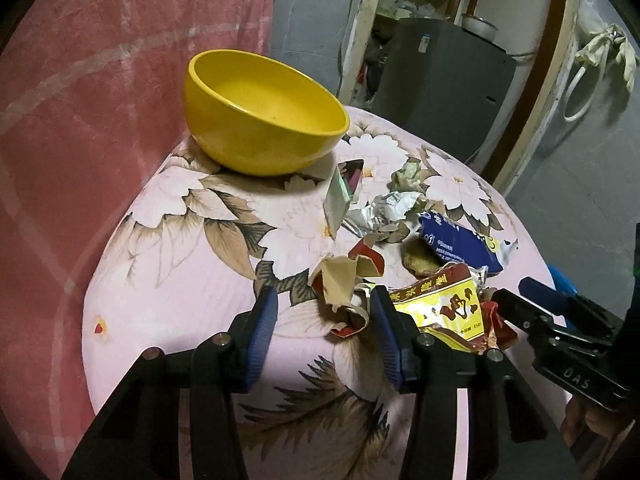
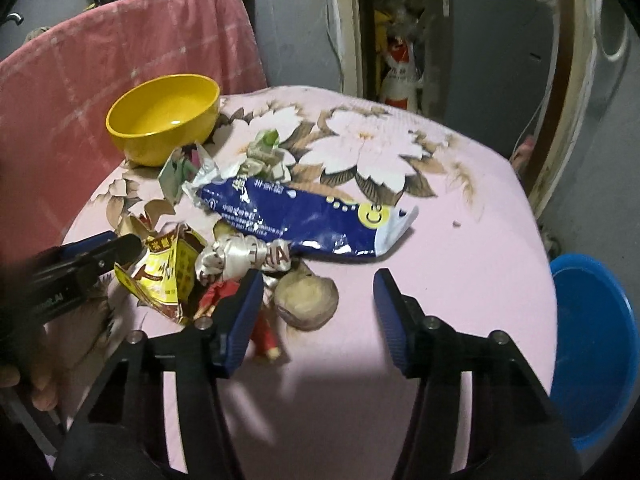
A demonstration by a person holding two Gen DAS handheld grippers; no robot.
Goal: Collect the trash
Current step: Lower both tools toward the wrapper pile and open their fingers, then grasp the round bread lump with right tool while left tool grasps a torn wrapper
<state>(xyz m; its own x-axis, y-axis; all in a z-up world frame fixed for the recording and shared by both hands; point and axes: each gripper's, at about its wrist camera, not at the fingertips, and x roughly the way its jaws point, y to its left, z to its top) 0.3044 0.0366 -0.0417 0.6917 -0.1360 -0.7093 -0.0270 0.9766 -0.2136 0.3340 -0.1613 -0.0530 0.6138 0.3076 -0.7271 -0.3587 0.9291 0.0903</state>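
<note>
our left gripper (image 1: 324, 320) and right gripper (image 2: 318, 312) are both wide open. the blue wrapper (image 2: 304, 220) could slip if we pinch only its edge.

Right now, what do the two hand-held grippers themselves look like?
Both match: the left hand-held gripper and the right hand-held gripper have black angular frames with silver pivot bolts and blue ribbed finger pads. White lettering marks each body seen from the other camera. No cables show.
</note>
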